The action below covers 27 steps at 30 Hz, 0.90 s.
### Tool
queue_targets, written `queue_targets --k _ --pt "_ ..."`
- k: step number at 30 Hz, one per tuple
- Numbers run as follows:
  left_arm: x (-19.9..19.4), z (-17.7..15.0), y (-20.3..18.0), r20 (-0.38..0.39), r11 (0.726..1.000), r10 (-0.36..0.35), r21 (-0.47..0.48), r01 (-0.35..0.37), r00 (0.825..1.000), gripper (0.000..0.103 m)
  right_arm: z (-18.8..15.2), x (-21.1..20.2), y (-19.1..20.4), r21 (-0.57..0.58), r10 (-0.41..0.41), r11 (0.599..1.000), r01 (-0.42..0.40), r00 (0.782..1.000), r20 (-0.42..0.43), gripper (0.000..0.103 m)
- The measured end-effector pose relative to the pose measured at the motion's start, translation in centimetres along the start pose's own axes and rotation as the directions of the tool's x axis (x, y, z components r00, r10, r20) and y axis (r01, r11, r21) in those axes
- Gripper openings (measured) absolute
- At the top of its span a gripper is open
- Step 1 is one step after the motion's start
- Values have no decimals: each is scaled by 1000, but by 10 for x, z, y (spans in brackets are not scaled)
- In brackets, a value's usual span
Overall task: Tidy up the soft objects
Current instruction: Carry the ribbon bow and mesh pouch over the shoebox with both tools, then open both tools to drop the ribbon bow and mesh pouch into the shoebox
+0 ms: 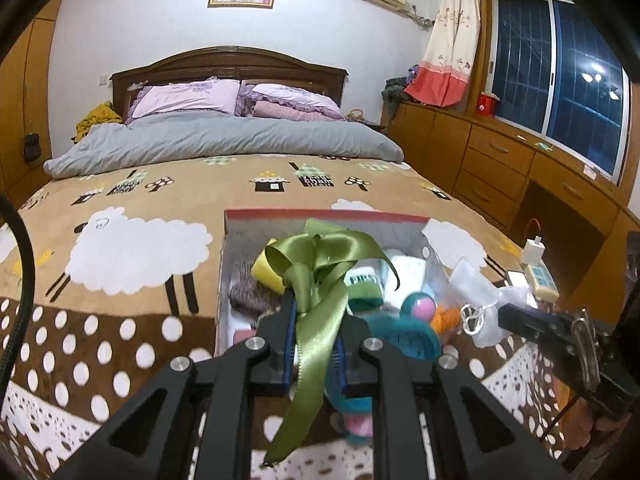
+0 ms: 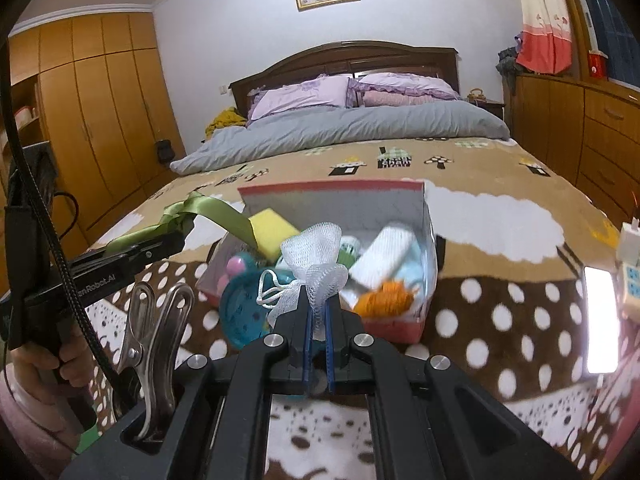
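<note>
The left gripper [image 1: 316,344] is pinching a green ribbon [image 1: 320,280] between nearly closed fingers; the right gripper [image 2: 318,320] is clamping a white mesh pouch [image 2: 316,264] likewise; both are hanging just before the box [image 2: 332,192] on the bed [image 1: 120,320], probably for dropping in among the sponge [image 2: 272,228] and yarn [image 2: 386,300].

I see a green satin ribbon [image 1: 320,280] and a white mesh pouf [image 2: 320,268] raised above the red-rimmed box [image 2: 332,190] of soft things on the bed.
</note>
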<state>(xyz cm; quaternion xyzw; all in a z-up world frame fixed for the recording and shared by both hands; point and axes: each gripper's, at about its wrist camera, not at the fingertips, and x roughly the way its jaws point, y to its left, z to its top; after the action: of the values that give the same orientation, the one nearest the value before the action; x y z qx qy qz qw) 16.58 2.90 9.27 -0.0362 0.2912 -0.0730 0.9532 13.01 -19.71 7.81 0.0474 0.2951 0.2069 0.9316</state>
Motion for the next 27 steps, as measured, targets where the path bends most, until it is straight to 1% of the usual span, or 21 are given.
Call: queue_targets --k 7,14,24,27 --pt "28 23 -8 -7 1000 6 10 -6 1000 16 22 16 -8 2 -12 1000 11 1000 18 6" --pt "58 33 -17 -33 1000 8 21 -7 999 16 38 41 -16 -2 -23 1000 23 1000 10 6" --pt "97 32 -7 -94 999 39 -3 -39 995 16 37 82 -30 12 -37 999 38 999 -32 6" --pt "107 29 -4 -119 999 45 -7 -46 992 19 35 89 -32 22 -33 999 34 998 -47 6"
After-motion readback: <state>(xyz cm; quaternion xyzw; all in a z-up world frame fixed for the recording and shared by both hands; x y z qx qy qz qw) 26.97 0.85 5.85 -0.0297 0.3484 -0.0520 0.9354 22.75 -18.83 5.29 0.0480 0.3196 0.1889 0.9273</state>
